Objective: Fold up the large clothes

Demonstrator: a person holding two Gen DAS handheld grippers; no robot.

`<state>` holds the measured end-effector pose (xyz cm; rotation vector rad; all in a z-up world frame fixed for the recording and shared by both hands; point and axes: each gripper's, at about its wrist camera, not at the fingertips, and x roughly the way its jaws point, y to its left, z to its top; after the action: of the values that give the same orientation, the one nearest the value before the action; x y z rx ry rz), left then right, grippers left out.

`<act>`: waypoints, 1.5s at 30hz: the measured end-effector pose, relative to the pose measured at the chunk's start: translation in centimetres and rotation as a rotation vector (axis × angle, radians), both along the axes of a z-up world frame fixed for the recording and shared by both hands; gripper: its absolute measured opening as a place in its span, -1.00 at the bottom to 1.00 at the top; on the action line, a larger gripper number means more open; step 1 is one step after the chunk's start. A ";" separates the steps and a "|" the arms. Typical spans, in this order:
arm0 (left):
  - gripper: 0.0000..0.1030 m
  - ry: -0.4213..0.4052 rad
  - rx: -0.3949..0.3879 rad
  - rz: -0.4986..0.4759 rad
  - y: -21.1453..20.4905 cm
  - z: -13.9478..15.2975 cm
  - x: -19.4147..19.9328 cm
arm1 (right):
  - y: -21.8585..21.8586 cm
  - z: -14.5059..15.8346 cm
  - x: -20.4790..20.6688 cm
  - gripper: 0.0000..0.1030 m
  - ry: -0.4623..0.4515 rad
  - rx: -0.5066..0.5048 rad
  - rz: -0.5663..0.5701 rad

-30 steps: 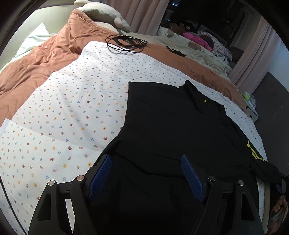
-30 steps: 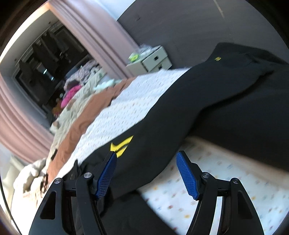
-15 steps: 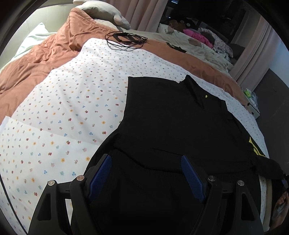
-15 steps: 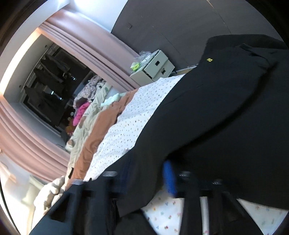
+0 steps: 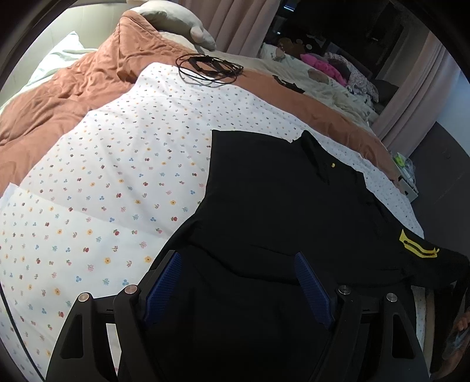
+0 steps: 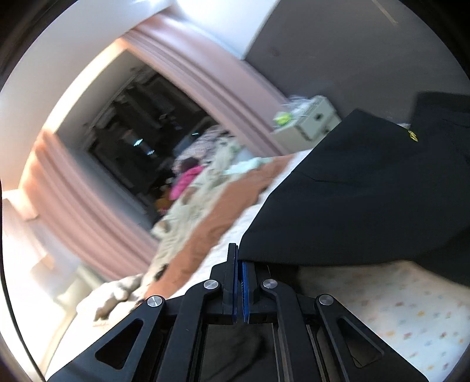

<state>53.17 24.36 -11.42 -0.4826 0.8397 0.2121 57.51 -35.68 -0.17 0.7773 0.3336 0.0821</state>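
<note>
A black shirt (image 5: 279,191) lies spread on a floral sheet (image 5: 117,176) on the bed. My left gripper (image 5: 236,258) hangs open just above the shirt's lower part, blue pads wide apart, nothing pressed between them. The sleeve with yellow stripes (image 5: 417,249) is raised at the right edge. In the right wrist view my right gripper (image 6: 238,260) is closing its last bit, pads together on the edge of the black shirt (image 6: 352,191), whose fabric slopes up off the sheet (image 6: 396,305). That view is motion-blurred.
A brown duvet (image 5: 73,88) and a pillow (image 5: 176,20) lie behind the sheet, with a coil of black cable (image 5: 210,67) on top. A white nightstand (image 6: 308,123) stands past the bed's corner. Curtains and piled clothes fill the background.
My right gripper went from open around the sleeve to shut on it, then rose and tilted up, lifting the fabric. The left gripper stayed open and almost still.
</note>
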 end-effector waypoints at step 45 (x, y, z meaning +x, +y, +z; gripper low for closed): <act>0.56 -0.062 -0.127 0.067 4.8 1.3 -2.6 | 23.8 -14.5 4.9 0.37 0.541 -0.083 0.534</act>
<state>50.62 29.17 -10.08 -0.6336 0.7800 0.2049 62.38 -11.90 -14.68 0.6022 1.0495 0.3594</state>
